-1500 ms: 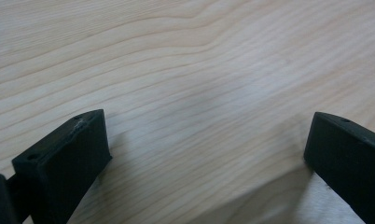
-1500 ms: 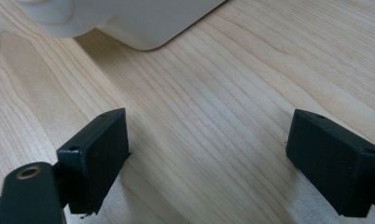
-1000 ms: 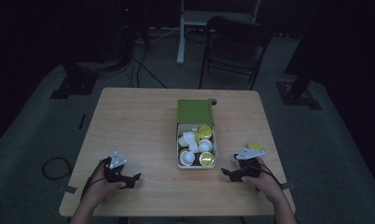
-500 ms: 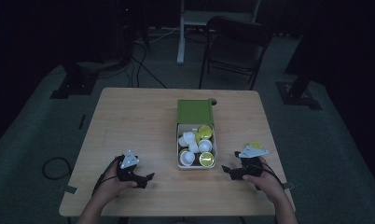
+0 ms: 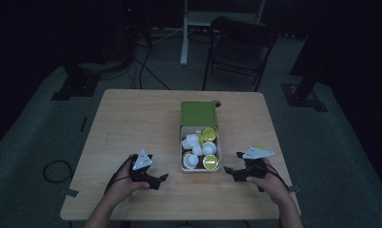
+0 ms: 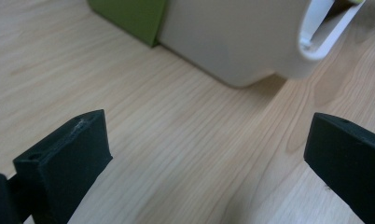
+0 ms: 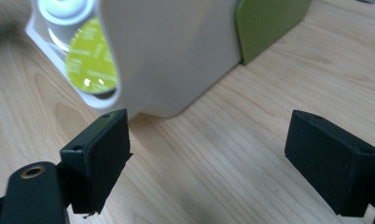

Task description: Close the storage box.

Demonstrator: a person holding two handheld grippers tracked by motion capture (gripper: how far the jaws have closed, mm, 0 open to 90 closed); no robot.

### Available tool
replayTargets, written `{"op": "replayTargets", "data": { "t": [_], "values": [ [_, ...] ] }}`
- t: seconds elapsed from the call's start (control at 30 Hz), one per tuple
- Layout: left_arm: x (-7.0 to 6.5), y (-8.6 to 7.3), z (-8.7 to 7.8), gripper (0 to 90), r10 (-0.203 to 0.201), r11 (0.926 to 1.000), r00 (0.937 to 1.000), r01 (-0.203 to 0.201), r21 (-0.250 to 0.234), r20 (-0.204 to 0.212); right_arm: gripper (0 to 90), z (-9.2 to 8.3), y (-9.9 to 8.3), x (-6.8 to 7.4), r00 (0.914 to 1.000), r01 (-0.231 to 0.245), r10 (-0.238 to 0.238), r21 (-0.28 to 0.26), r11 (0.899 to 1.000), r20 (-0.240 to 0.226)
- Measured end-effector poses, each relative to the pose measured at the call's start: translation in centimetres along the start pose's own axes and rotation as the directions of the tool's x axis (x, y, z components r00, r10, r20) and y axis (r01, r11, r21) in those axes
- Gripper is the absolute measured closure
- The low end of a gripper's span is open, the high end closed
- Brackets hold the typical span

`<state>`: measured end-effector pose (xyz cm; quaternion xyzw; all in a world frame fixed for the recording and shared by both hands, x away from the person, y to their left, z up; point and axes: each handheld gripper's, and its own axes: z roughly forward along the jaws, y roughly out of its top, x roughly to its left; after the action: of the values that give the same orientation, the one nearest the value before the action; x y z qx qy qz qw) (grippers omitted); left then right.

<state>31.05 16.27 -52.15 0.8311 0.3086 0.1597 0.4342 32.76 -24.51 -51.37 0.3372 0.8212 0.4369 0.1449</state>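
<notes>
- With both hands low at the near edge of the light wooden table [image 5: 132, 118], the left gripper [image 5: 160, 178] sits left of the box, black jaws spread wide, nothing between them but bare wood in the left gripper view.
- Its tips point right, toward the box's near left corner; close to it, not touching.
- The white rectangular open box with a green sleeve [image 5: 199, 113] stands mid-table, right of centre.
- White and yellow-green foil-topped round capsules [image 5: 209, 162] lie jumbled inside the white part.
- The right gripper [image 5: 230, 171] sits just right of the box, jaws spread wide, empty.
- In the right gripper view the box wall [image 7: 171, 56] is just ahead of one jaw; contact unclear.
</notes>
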Motion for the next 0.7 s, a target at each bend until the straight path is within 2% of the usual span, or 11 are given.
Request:
{"op": "replayTargets", "data": {
  "t": [0.07,0.17,0.33,0.4,0.7],
  "values": [
    [-0.3,0.4,0.3,5.7,0.008,0.9999,0.9999,-0.008,-0.005,0.006,13.7,-0.1,0.3,0.1,1.0000,0.004,-0.004,-0.010,1.000,-0.008],
    [-0.6,1.1,0.8,5.7,0.017,0.9998,0.9997,-0.017,-0.015,0.018,13.7,-0.4,0.7,0.4,0.9998,0.006,-0.006,-0.029,1.000,-0.021],
    [-0.8,2.2,1.4,5.7,0.021,0.9992,0.9997,-0.020,-0.036,0.016,13.7,-0.7,1.4,0.7,0.9994,0.007,-0.009,-0.051,0.999,-0.034],
    [-0.9,2.6,1.6,5.7,0.019,0.9984,0.9997,-0.018,-0.053,0.018,13.7,-0.8,1.9,0.9,0.9983,-0.006,0.001,-0.087,0.996,-0.059],
    [-0.9,3.6,2.6,5.8,0.009,0.9966,0.9998,-0.008,-0.082,0.016,13.7,-0.4,2.7,1.0,0.9981,0.004,-0.010,-0.093,0.996,-0.061]
  ]
}}
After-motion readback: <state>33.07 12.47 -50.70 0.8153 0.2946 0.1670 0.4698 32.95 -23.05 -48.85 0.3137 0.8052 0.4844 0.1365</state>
